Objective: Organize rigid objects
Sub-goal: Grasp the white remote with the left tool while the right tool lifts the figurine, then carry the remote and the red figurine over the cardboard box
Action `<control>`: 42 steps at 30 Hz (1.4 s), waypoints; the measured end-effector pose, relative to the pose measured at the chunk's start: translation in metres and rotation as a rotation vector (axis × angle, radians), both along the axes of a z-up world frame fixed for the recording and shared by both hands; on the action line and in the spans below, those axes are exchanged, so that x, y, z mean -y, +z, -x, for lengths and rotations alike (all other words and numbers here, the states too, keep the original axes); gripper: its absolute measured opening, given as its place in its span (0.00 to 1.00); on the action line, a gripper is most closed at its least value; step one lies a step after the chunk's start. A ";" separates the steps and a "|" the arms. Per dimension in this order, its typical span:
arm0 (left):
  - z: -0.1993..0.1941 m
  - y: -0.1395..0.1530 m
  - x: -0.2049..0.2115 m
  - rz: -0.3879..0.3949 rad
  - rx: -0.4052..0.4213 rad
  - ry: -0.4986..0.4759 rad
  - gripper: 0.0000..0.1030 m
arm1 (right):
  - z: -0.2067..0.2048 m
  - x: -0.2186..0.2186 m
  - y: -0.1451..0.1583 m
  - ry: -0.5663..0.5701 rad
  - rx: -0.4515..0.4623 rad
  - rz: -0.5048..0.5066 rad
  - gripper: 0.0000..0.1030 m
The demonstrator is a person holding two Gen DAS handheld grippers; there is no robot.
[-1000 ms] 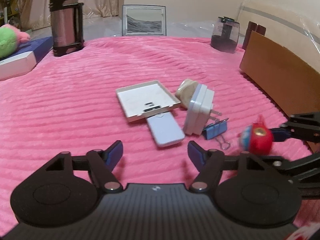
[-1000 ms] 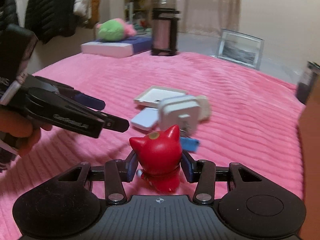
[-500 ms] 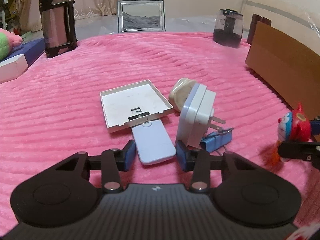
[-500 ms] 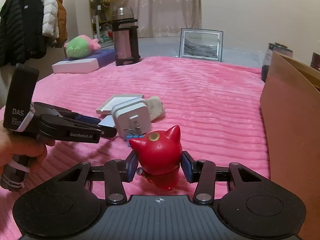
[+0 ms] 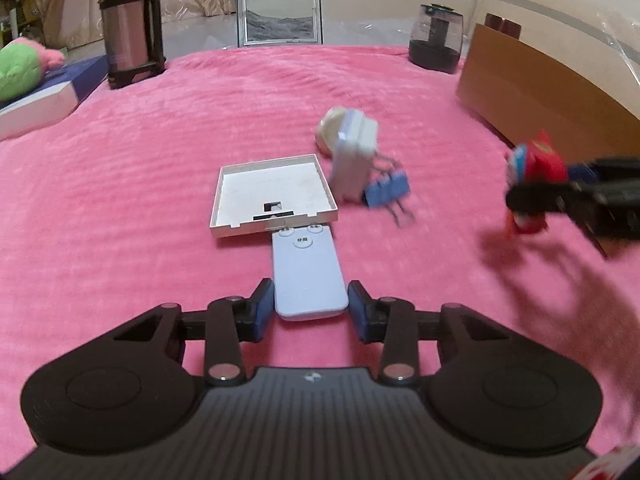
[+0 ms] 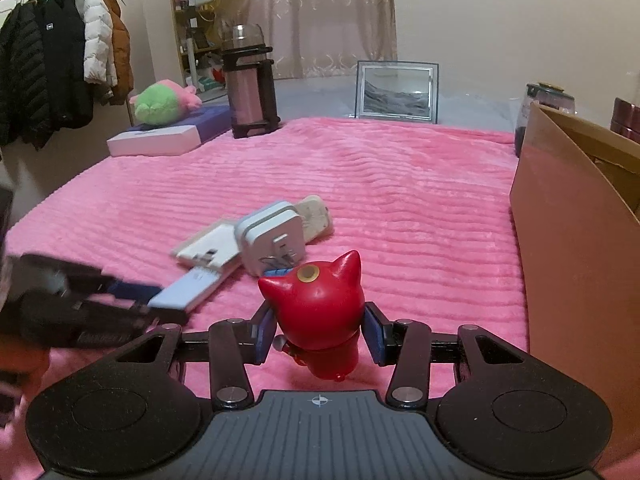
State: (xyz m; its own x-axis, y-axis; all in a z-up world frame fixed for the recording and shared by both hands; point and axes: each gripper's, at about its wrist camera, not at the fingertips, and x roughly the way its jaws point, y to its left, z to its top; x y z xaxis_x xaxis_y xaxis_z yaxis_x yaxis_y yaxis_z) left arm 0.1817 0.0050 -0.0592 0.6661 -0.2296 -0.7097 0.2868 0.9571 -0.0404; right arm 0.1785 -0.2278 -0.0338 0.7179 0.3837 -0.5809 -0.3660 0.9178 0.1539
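On the pink ribbed blanket lies a white remote (image 5: 308,276), its far end tucked under a shallow white square lid (image 5: 272,196). My left gripper (image 5: 311,312) is closing on the remote's near end, and both blue pads touch its sides. The right wrist view shows the same grip, the left gripper (image 6: 156,300) on the remote (image 6: 184,290). My right gripper (image 6: 316,334) is shut on a red cat-eared figurine (image 6: 316,312), held above the blanket. Seen from the left wrist, the figurine (image 5: 536,168) hangs in the right gripper (image 5: 544,186) at the right, near the box.
A white plug adapter (image 5: 352,160), a beige object (image 5: 330,128) behind it and a blue binder clip (image 5: 386,192) lie right of the lid. A brown cardboard box (image 6: 568,240) stands at the right edge. A steel thermos (image 5: 130,24), picture frame (image 5: 279,18) and dark jar (image 5: 436,40) line the back.
My left gripper moved up to the remote and closed from wide open onto its near end. The right gripper carried the red figurine up and toward the cardboard box.
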 end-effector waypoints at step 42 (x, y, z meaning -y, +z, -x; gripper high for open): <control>-0.004 0.001 0.007 0.073 -0.067 -0.028 0.32 | 0.033 0.014 -0.002 -0.048 -0.048 -0.028 0.41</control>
